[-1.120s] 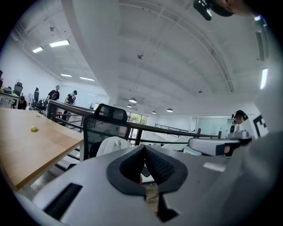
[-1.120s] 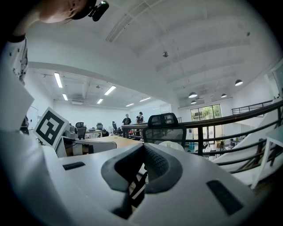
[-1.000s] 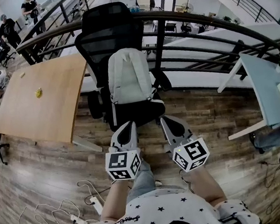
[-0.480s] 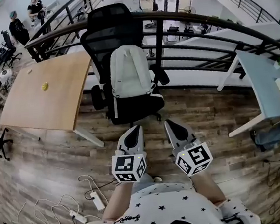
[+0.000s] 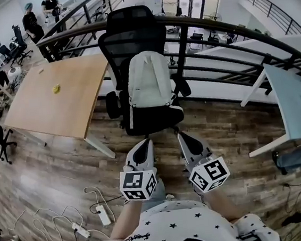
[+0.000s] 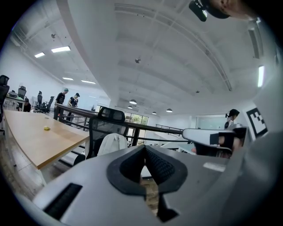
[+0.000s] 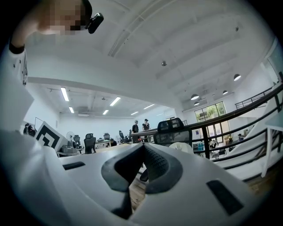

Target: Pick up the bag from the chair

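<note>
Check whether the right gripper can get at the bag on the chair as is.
Probably, but not yet: the right gripper is short of the chair, apart from the white bag on it. Nothing stands between. Its jaws are shut and must open first.

No legible words, brands, numbers or signs, only square coded markers (image 5: 137, 184)

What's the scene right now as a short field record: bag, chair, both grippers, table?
bag: white, upright on the chair seat, leaning on the backrest
chair: black, mesh back, facing the person
left gripper: jaws together, empty, short of the chair
right gripper: jaws together, empty, short of the chair
table: wooden, left of the chair, small yellow object on it
</note>
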`<state>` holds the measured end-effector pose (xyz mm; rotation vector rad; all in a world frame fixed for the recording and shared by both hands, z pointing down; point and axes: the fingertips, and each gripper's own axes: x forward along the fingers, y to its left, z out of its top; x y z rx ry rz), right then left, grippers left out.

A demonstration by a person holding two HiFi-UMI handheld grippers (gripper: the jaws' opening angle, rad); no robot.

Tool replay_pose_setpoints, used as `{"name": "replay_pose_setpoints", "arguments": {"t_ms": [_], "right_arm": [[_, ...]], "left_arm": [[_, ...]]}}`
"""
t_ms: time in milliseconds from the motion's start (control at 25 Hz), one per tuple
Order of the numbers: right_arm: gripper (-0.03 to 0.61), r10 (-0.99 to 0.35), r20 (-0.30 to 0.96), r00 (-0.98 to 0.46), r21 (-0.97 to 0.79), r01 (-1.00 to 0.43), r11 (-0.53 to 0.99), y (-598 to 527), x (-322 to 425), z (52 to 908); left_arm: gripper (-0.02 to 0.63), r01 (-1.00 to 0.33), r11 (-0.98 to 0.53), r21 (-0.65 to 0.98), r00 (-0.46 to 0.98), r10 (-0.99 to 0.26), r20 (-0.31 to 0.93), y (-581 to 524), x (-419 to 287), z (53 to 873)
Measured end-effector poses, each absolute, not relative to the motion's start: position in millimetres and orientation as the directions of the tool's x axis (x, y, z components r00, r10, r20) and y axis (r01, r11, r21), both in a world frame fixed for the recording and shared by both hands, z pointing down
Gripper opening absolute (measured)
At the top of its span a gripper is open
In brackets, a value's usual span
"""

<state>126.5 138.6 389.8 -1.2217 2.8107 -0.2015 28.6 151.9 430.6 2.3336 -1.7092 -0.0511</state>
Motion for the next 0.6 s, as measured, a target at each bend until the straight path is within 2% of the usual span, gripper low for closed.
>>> {"name": "replay_pose_setpoints", "arguments": {"t_ms": [600], "right_arm": [[-0.006, -0.750, -0.002, -0.662, -0.105, -0.746, 0.658, 13, 91, 381]], "left_arm": [[0.009, -0.914, -0.335, 0.230, 0.364, -0.927, 0.097, 19, -2, 426]]}}
